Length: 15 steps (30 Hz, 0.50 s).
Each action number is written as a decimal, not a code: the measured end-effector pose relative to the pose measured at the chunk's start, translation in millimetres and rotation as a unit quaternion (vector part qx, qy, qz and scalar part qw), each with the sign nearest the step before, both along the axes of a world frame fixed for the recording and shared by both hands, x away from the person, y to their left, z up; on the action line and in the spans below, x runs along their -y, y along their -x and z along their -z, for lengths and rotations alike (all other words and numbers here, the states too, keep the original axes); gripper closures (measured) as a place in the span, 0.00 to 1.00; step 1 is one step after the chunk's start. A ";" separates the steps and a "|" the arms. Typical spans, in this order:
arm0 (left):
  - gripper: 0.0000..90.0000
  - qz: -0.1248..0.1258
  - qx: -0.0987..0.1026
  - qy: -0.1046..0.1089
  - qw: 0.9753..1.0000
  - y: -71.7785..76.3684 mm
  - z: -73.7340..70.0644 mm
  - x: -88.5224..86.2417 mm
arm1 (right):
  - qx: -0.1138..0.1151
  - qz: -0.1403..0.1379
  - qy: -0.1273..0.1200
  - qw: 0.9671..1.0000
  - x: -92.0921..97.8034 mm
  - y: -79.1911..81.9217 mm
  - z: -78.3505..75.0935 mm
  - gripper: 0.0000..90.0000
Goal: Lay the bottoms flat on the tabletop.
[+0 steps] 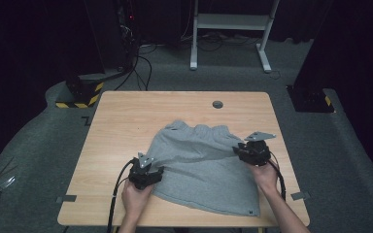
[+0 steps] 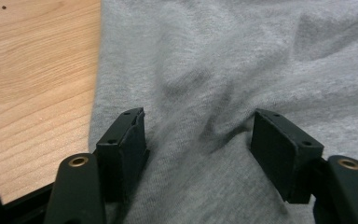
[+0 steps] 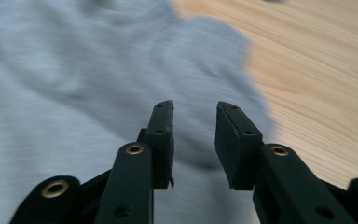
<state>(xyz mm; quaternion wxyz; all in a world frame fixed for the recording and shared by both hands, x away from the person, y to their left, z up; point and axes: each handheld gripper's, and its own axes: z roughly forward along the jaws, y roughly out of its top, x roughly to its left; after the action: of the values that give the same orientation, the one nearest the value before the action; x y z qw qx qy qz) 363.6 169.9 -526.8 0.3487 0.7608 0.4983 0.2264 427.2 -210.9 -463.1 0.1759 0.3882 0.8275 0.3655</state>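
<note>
A grey knit garment [image 1: 199, 165] lies spread on the wooden table [image 1: 121, 121], its ruffled edge toward the far side. My left gripper [image 1: 148, 174] rests on the garment's left edge. In the left gripper view it [image 2: 198, 135] stands wide open, with a raised fold of grey cloth [image 2: 214, 84] between the jaws. My right gripper [image 1: 251, 151] sits at the garment's right edge. In the right gripper view it [image 3: 194, 135] is open by a narrow gap, low over the blurred cloth [image 3: 74, 84], with bare wood [image 3: 317, 84] to the right.
A round cable hole [image 1: 217, 104] sits near the table's far edge. Tape marks [image 1: 66, 198] lie at the front corners. On the floor behind stand a white desk frame [image 1: 230, 22], a striped black base [image 1: 80, 94] and another black base [image 1: 311, 97].
</note>
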 end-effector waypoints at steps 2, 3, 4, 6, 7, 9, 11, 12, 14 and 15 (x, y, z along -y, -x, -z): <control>0.39 0.000 -0.001 0.000 1.000 0.0 0.0 0.0 | -0.008 -0.050 0.012 0.999 -27.2 10.5 6.3 0.70; 0.39 0.000 -0.001 0.000 1.000 0.0 0.0 0.0 | -0.008 -0.050 0.012 0.999 -27.2 10.5 6.3 0.70; 0.39 0.001 0.000 -0.001 1.000 -0.1 0.0 0.0 | -0.022 -0.074 0.022 0.997 -46.5 12.7 15.9 0.67; 0.39 0.000 -0.001 0.002 1.000 -0.1 0.0 -0.1 | -0.033 -0.082 0.032 0.996 -61.6 11.7 24.9 0.65; 0.39 0.000 -0.001 0.002 1.000 -0.2 -0.1 -0.5 | -0.045 -0.086 0.032 0.995 -69.9 10.0 31.2 0.63; 0.39 -0.001 0.001 0.004 1.000 -0.5 -0.1 -1.1 | -0.061 -0.091 0.029 0.994 -75.4 8.0 35.8 0.62; 0.40 -0.004 -0.001 0.009 1.000 -0.4 -0.1 -1.2 | -0.071 -0.095 0.041 0.992 -84.5 5.8 44.1 0.60; 0.40 -0.007 -0.003 0.014 1.000 -1.0 -0.2 -1.6 | -0.047 -0.092 0.058 0.993 -88.6 10.0 46.9 0.62; 0.40 -0.007 -0.007 0.023 1.000 -2.3 -0.8 -2.8 | -0.039 -0.100 0.059 0.992 -87.5 12.0 47.7 0.65; 0.40 -0.007 -0.012 0.025 1.000 -2.9 -1.8 -3.2 | -0.040 -0.106 0.060 0.992 -85.7 12.5 47.3 0.68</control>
<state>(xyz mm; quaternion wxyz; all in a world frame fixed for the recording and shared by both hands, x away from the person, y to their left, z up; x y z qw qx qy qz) 366.6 173.1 -525.0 0.3599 0.7509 0.5136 0.2070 414.7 -125.2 -510.4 0.1256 0.3010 0.8909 0.3161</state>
